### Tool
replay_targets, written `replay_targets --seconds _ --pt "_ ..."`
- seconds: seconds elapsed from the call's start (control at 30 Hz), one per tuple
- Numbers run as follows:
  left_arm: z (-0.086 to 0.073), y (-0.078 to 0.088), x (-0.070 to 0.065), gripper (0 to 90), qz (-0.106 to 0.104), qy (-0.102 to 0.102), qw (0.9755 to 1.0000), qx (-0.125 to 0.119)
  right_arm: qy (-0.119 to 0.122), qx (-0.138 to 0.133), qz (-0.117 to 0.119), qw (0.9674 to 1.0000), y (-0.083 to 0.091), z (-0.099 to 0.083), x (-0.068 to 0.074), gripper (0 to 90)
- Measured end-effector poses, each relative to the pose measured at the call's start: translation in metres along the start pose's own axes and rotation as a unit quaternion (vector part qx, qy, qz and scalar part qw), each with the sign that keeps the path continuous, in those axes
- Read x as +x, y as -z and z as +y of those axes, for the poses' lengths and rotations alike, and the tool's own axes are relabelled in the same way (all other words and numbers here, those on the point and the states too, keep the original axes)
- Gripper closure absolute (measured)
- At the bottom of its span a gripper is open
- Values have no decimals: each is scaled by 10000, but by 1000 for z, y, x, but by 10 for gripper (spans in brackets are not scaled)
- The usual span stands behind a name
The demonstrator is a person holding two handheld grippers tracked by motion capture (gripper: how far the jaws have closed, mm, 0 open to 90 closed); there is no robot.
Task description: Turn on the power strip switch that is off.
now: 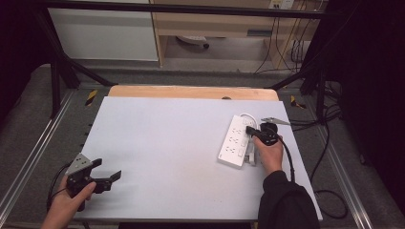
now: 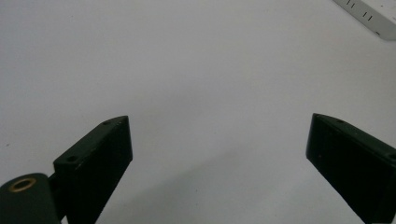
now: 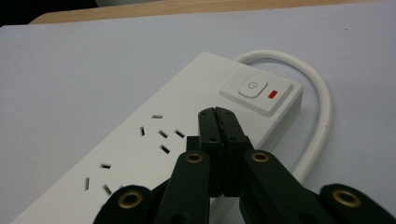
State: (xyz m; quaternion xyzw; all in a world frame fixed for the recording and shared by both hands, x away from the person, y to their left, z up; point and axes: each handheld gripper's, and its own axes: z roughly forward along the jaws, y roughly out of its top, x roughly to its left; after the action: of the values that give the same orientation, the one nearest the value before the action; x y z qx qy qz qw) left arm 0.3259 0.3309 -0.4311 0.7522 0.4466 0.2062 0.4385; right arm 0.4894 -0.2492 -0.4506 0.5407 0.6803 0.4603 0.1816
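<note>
- White surface (image 1: 167,143) carries one item, the power strip (image 1: 235,141), lying toward its right side.
- Power strip: white, long, several sockets, cable (image 3: 317,112) looping round the far end; switch (image 3: 252,88) beside a red indicator (image 3: 273,94).
- Right gripper (image 3: 219,116), pressed together with nothing pinched, is poised just short of the switch; pressing appears not yet done, though contact is hard to judge.
- Left gripper (image 2: 219,140) spread, idle, well apart.

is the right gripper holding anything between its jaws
No, the right gripper has its jaws pressed flat together with nothing between them, poised over the power strip near its switch.
</note>
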Motion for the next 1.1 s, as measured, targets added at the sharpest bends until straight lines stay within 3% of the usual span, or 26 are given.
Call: replay_targets --seconds 1.1 --pt "0 0 0 72 3 4 10000 -11 47 -113 -54 9999 4 3 3 891"
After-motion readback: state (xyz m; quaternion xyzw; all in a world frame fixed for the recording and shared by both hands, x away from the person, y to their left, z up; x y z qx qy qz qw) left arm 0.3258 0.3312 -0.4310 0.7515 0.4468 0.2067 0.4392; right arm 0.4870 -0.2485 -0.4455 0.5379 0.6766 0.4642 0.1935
